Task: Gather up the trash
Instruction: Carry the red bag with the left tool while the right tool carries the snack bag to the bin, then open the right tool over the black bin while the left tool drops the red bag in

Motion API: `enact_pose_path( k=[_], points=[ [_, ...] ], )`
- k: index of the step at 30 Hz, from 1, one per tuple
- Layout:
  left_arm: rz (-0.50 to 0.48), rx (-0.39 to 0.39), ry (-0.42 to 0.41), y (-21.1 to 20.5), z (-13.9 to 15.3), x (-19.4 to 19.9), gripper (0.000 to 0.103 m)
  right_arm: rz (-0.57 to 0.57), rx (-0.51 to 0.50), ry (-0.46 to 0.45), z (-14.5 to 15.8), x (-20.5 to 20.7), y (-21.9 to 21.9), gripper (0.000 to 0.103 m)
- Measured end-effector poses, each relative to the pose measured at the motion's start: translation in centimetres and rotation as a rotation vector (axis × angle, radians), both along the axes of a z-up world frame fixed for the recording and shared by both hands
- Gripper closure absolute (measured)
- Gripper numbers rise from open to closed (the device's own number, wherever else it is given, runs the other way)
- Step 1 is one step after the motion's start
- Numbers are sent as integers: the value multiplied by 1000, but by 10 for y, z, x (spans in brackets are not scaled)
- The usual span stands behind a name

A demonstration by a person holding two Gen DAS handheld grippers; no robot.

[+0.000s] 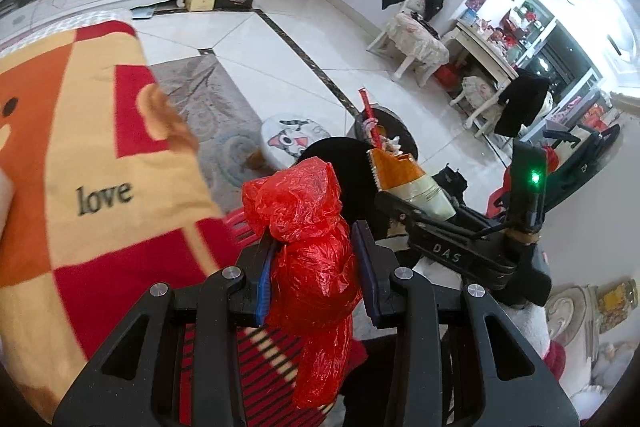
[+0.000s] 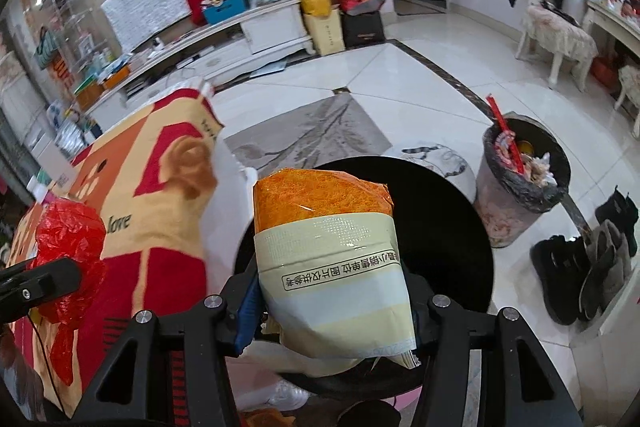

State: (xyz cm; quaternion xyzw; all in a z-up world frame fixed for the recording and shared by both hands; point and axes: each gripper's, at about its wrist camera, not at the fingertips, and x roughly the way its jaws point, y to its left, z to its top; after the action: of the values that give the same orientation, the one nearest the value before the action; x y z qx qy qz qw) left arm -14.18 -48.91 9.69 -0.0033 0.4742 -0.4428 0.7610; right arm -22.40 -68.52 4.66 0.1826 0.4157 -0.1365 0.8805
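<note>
Both tongs carry trash, with the lined bin standing off on the tiled floor.

The left tongs (image 1: 316,259) are clamped narrow on a crumpled red plastic bag (image 1: 308,247), which hangs down between the blue pads. The right tongs (image 2: 332,303) grip an orange-and-cream snack packet (image 2: 328,247) held upright over a round black counter (image 2: 440,227). In the right wrist view the full trash bin (image 2: 520,187) sits at about two o'clock from the packet, well apart, and a patterned blanket (image 2: 160,195) lies at nine o'clock.
</note>
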Motion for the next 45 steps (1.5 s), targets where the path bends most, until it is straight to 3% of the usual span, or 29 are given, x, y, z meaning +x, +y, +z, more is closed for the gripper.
enact_pose_path(
  k=[20,26,35,42,45],
  points=[
    [-52,15,33,-68,-21,19,69,-57,26,31,-22,-11,-29,46],
    [-39,29,38,-76,-29,23,69,-61,41,31,-23,-13,-31,36],
    [-38,34,43,-80,-33,24,69,-55,70,14,-22,-15,-31,31],
    [-35,24,63,-79,-37,29,69,-69,104,-7,-16,-21,-33,13],
    [-34,22,67,-79,-37,29,69,-68,117,-24,-12,-24,-33,13]
  ],
)
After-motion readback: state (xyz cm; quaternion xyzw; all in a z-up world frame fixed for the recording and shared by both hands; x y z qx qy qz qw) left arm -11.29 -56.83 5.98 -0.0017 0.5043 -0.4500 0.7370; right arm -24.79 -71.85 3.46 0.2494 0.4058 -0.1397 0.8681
